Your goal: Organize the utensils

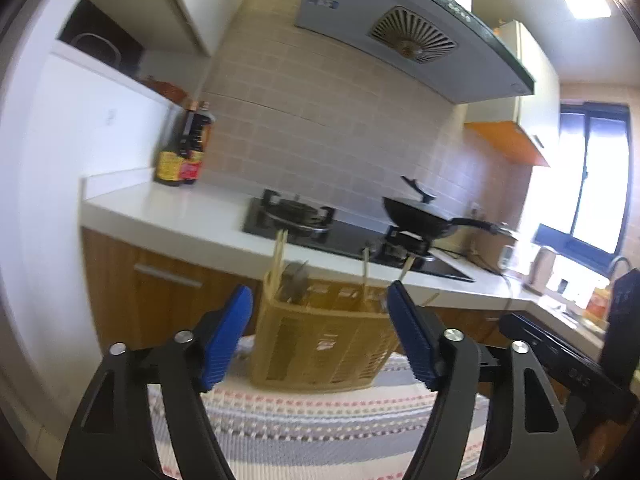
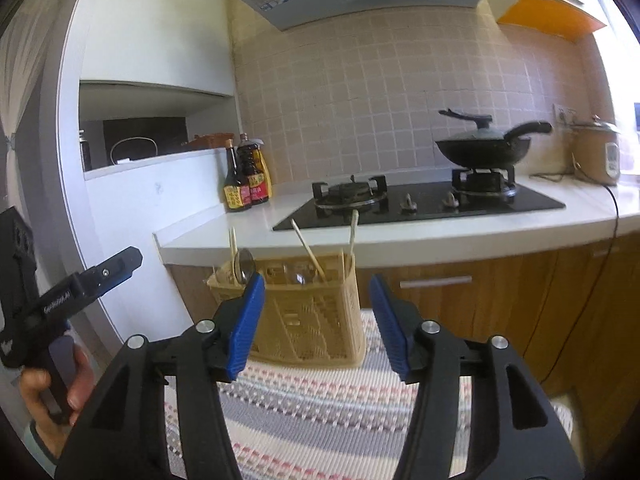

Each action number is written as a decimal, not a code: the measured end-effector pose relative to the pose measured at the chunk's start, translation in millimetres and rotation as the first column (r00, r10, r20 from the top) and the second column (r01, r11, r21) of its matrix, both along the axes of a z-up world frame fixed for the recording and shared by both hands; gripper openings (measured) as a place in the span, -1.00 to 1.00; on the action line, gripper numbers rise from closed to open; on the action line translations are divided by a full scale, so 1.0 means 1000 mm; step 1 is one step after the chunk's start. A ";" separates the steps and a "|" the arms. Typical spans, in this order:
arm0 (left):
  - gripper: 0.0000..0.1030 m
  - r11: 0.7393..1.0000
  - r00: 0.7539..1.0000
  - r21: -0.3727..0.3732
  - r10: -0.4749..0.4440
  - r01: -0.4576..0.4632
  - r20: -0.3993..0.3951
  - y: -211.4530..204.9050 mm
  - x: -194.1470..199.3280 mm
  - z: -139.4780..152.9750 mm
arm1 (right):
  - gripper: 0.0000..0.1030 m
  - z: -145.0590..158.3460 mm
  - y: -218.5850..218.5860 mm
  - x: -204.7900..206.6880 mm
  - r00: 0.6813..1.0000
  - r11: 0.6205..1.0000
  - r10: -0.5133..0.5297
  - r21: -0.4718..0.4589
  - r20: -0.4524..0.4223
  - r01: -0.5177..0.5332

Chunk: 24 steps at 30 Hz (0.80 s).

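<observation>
Just ahead of left gripper [image 1: 320,334], w/ jaws apart, utensil basket [image 1: 320,344] stands upright.

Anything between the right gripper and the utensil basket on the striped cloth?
Nothing visible. The right gripper is open and empty, with only bare striped cloth before the utensil basket.

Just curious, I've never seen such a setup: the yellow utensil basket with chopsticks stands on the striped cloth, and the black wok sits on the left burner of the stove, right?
Not quite. The black wok sits on the right burner; the left burner is bare, as the right wrist view shows. The yellow utensil basket with chopsticks does stand on the striped cloth.
</observation>
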State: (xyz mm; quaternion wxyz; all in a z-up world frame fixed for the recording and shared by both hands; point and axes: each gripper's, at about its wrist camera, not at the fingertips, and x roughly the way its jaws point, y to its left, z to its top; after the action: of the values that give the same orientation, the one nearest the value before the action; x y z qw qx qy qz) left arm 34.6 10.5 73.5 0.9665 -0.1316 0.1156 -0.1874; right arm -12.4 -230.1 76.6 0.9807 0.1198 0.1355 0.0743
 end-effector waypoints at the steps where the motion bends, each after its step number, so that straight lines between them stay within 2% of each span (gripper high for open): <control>1: 0.44 1.000 1.000 0.008 0.024 -0.024 0.002 -0.003 -0.003 -0.007 | 0.33 -0.006 0.001 -0.003 1.000 1.000 -0.018 -0.003 0.008 0.018; 3: 0.49 0.997 0.997 0.024 0.079 -0.079 0.003 -0.010 -0.009 -0.022 | 0.34 -0.018 0.006 -0.005 0.997 0.997 -0.074 -0.027 0.015 0.074; 7: 0.60 0.984 0.987 0.084 0.155 -0.157 0.031 -0.021 -0.016 -0.036 | 0.34 -0.034 0.012 -0.003 0.994 0.992 -0.111 -0.060 0.006 0.112; 12: 0.72 0.965 0.970 0.117 0.226 -0.236 0.094 -0.026 -0.025 -0.046 | 0.51 -0.042 0.003 -0.005 0.990 0.989 -0.138 -0.052 0.027 0.139; 18: 0.77 0.951 0.966 0.179 0.238 -0.253 0.102 -0.033 -0.024 -0.055 | 0.56 -0.051 0.008 -0.005 0.986 0.977 -0.166 -0.127 0.035 0.169; 24: 0.81 0.925 0.960 0.260 0.257 -0.277 0.106 -0.038 -0.022 -0.061 | 0.62 -0.057 0.012 -0.001 0.988 0.978 -0.155 -0.137 0.007 0.154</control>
State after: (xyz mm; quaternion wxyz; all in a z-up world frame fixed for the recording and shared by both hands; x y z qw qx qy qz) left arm 12.8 -27.7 12.3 0.9953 -0.0053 0.0872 -0.0409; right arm -13.5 -218.2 19.9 0.9892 0.0622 0.1323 -0.0117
